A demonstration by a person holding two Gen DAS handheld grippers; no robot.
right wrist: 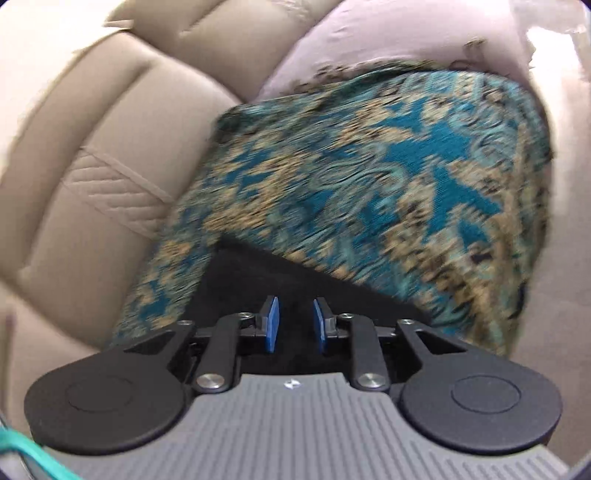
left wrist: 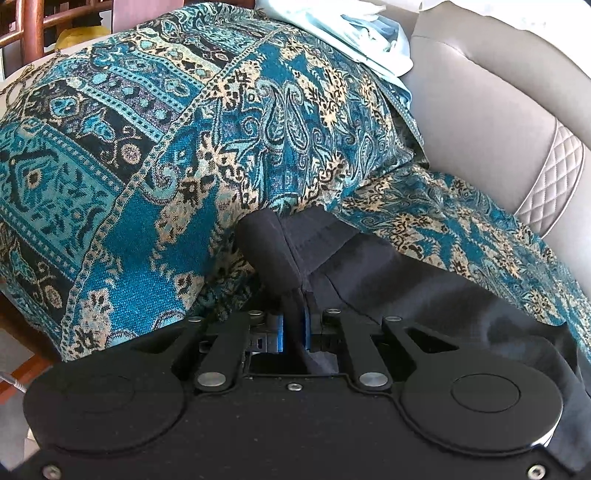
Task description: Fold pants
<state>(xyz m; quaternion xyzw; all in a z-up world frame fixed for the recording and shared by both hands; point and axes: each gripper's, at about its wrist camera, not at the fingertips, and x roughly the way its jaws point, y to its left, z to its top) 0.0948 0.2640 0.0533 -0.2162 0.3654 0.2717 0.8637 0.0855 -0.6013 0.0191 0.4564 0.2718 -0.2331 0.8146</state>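
On a beige leather sofa (left wrist: 491,122) draped with a teal and gold patterned throw (left wrist: 155,155), we had dark pants (left wrist: 424,280) lying across the seat. Our left gripper (left wrist: 294,325) was clamped on a fold of the pants, the black cloth pinched between its blue pads and bunched up just ahead of them. Our right gripper (right wrist: 295,321) hung over another dark stretch of the pants (right wrist: 258,273), its jaws parted with nothing between them. That view was smeared by motion blur, so we could not tell whether the pads touched the cloth. We judged that the right side could close on the throw (right wrist: 369,177) along with the pants, since the two lay touching; lifting then would drag the throw and spoil the fold. With only one side held, the loose cloth could also sag and crease unevenly. A pile of pale laundry (left wrist: 351,33) sat on the sofa back. We could read no brand, label or writing anywhere, only a small pale mark on the right gripper's grey body.
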